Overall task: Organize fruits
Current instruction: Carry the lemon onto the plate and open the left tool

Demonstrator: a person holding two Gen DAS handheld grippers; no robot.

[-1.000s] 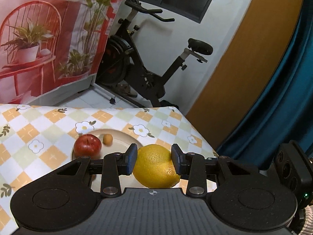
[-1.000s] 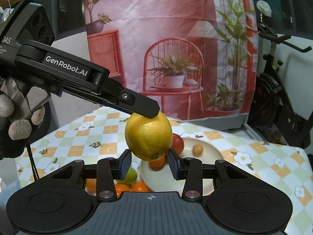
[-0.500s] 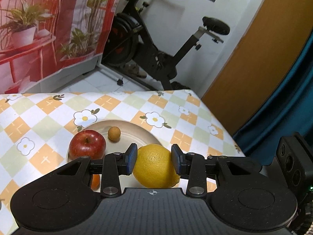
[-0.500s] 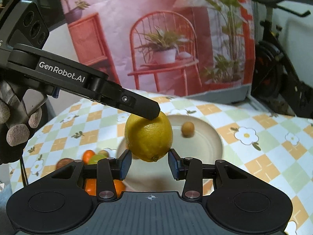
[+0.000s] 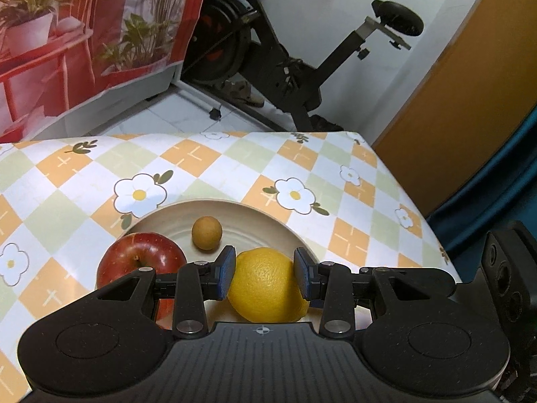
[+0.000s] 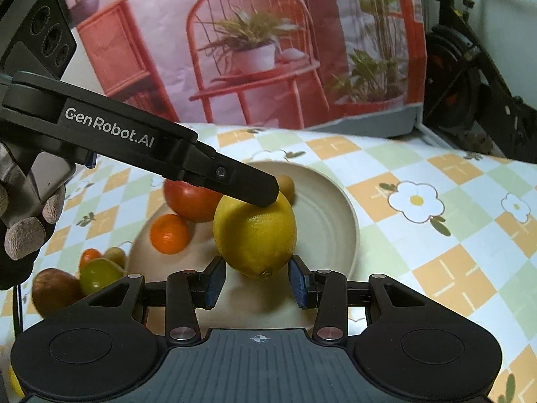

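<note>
I observed my left gripper (image 5: 264, 275) clamped on the lemon (image 5: 265, 285), angled downward, right gripper (image 6: 256, 280) empty, pads clear, gloved hand (image 6: 25, 231) gripping the handle.

Lemon over the plate, rest of the fruit split up

My lemon (image 5: 265, 285), big and pebbly yellow, hangs over the cream plate (image 6: 339, 215). On the plate: red apple (image 5: 141, 262) left, small tan round fruit (image 5: 206, 233) at the far side, little orange (image 6: 168, 234). More fruit is piled on the cloth left of the plate.

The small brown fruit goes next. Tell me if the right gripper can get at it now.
Probably not: the lemon, clamped by the left gripper, sits right at the tips of the right gripper, directly between it and the small brown fruit on the plate.
</note>
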